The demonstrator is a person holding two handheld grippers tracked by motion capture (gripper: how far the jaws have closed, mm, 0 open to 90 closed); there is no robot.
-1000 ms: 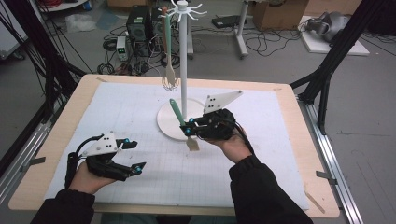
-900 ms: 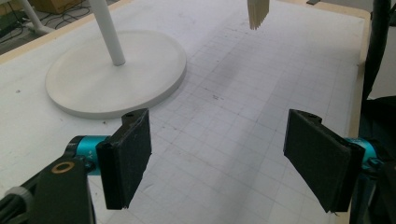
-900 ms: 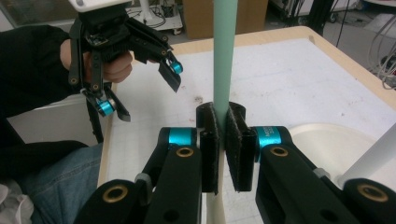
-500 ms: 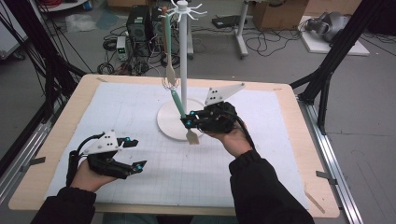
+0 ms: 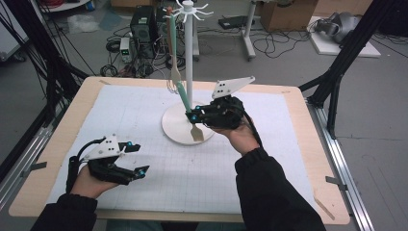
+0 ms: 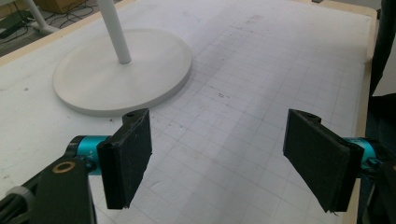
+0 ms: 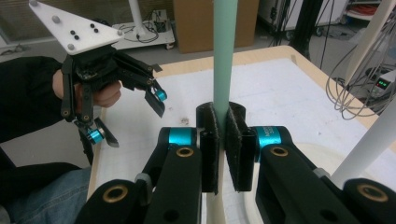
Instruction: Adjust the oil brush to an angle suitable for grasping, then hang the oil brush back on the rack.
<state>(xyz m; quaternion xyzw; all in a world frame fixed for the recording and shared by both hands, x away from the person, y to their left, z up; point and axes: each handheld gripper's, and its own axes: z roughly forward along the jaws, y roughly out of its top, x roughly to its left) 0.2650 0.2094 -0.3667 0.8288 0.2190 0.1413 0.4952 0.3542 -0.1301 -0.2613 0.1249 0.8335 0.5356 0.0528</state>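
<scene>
Right gripper (image 5: pixel 192 117) risen slightly since earlier frame, fingers clamped on green-handled spatula (image 5: pixel 184 98) near stand base (image 5: pixel 173 129), centre bench (image 5: pixel 288 159). Left gripper (image 5: pixel 137 159) idle near-left, fingers wide. Lift handle toward stand hooks (image 5: pixel 192 8), steer clear of pole (image 5: pixel 188 57) and hanging utensil (image 5: pixel 174 72).

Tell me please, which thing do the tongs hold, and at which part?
The right tongs are shut on the spatula at its green handle, above the pale blade. The left tongs are open and hold nothing.
</scene>
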